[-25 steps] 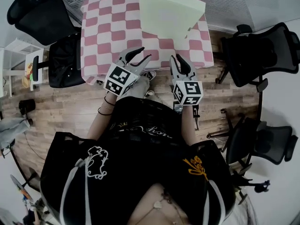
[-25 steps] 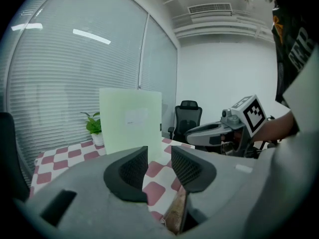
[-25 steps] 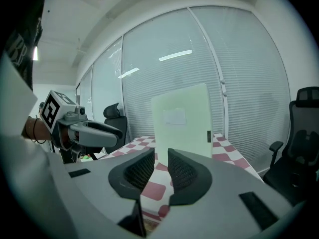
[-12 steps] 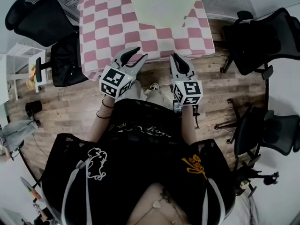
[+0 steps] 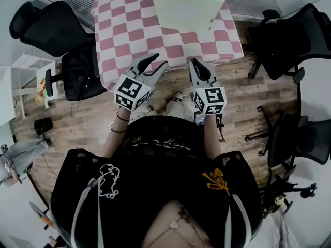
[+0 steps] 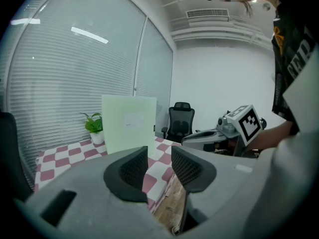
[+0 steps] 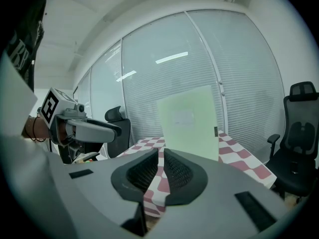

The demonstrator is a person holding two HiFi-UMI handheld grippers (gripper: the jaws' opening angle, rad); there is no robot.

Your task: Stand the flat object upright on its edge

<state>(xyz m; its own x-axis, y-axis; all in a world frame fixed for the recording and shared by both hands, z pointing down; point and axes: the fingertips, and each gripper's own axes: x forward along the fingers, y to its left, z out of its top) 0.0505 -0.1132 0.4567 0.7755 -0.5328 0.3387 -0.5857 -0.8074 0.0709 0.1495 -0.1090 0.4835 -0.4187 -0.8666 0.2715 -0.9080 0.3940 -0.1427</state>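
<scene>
Now upright on the bench, the board stands beyond both empty grippers: left gripper jaws slightly apart, right gripper jaws just closed together.

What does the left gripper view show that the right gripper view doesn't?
Only the left gripper view: a potted plant left of the board, plus the marker cube on the right claw. Only the right gripper view: the cube on the left claw. Both: the green board upright on the checkered table, blinds, and both claws, the right just closing, empty.
</scene>
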